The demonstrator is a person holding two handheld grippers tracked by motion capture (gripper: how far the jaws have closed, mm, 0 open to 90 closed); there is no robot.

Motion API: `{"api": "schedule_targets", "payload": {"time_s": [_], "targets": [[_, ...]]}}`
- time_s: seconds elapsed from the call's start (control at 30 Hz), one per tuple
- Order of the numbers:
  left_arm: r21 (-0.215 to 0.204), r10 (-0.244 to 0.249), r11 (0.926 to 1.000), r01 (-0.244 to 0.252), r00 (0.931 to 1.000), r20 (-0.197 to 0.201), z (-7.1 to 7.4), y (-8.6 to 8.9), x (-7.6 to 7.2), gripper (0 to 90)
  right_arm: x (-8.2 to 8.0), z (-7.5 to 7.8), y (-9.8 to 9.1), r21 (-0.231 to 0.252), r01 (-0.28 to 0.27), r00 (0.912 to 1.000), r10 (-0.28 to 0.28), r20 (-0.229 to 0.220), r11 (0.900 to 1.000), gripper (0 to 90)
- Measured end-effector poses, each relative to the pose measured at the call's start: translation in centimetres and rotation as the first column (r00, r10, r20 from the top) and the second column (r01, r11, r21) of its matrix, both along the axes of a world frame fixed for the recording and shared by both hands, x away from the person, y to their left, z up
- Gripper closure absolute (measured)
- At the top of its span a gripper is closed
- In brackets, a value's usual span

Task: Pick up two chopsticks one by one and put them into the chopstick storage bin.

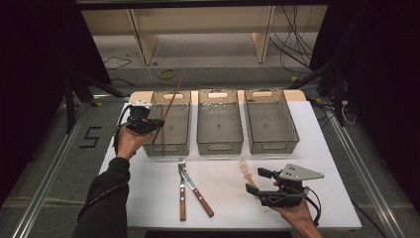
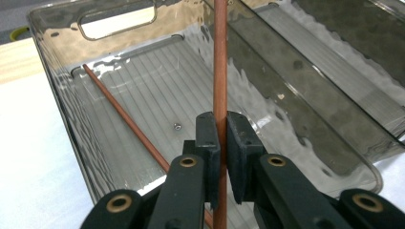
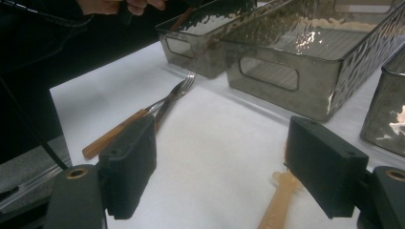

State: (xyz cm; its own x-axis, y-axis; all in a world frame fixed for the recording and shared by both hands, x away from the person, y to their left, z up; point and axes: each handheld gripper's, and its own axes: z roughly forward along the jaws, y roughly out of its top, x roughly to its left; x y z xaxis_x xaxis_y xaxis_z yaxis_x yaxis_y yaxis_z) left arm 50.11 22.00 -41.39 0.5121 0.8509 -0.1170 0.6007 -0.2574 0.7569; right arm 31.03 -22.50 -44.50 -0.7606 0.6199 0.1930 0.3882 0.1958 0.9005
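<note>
Clamped in the left gripper, a chopstick tilts over the bin; released crooked, it could tip out. Right gripper gapes.

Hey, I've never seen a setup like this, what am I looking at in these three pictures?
A person sits at a white table with a hand-held clamp tool in each hand. One picture looks down from above; the other two come from cameras riding on each tool. The left tool is shut on a brown chopstick over the left bin, where another chopstick already lies. The right tool is open, just above a pale spoon. A fork and knife with wooden handles lie on the table, and two more bins.
</note>
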Motion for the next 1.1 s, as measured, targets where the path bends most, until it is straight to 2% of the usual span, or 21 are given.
{"api": "schedule_targets", "payload": {"time_s": [0.47,0.6,0.7,0.83,0.87,1.0,1.07,1.1], "targets": [[0.017,0.040,0.9991,-0.039,0.9977,-0.055,-1.4,0.4,0.4,83.1,0.0,0.0,0.0,-0.001,0.000,1.0000,0.000,-0.001,1.0000,26.9],[0.009,0.073,0.9973,-0.072,0.9946,-0.074,-1.7,0.4,0.5,82.1,0.0,0.0,0.0,-0.001,0.000,1.0000,0.000,0.001,1.0000,26.9],[-0.010,0.084,0.9963,-0.085,0.9930,-0.083,-1.6,0.5,0.5,71.6,0.0,0.0,0.0,-0.001,0.000,1.0000,0.000,-0.001,1.0000,26.9],[-0.026,0.085,0.9959,-0.087,0.9943,-0.065,-1.2,0.6,-0.3,58.2,0.0,0.0,0.0,-0.004,0.001,1.0000,-0.001,0.001,1.0000,26.9],[-0.026,0.081,0.9963,-0.082,0.9950,-0.059,-1.1,0.6,-0.6,55.6,0.0,0.0,0.0,-0.006,0.002,1.0000,-0.002,-0.001,1.0000,26.9],[-0.068,0.071,0.9950,-0.074,0.9964,-0.045,-0.9,0.6,-2.1,46.3,0.1,-0.1,0.0,-0.014,0.009,0.9999,-0.009,-0.005,0.9999,26.9],[-0.079,0.054,0.9953,-0.056,0.9982,-0.025,-0.9,0.6,-3.0,42.0,0.1,-0.1,0.0,-0.025,0.018,0.9998,-0.018,-0.009,0.9995,26.9],[-0.100,0.045,0.9939,-0.047,0.9989,-0.015,-1.0,0.7,-3.4,40.3,0.1,-0.1,0.0,-0.029,0.023,0.9997,-0.023,-0.012,0.9993,26.9]]}}
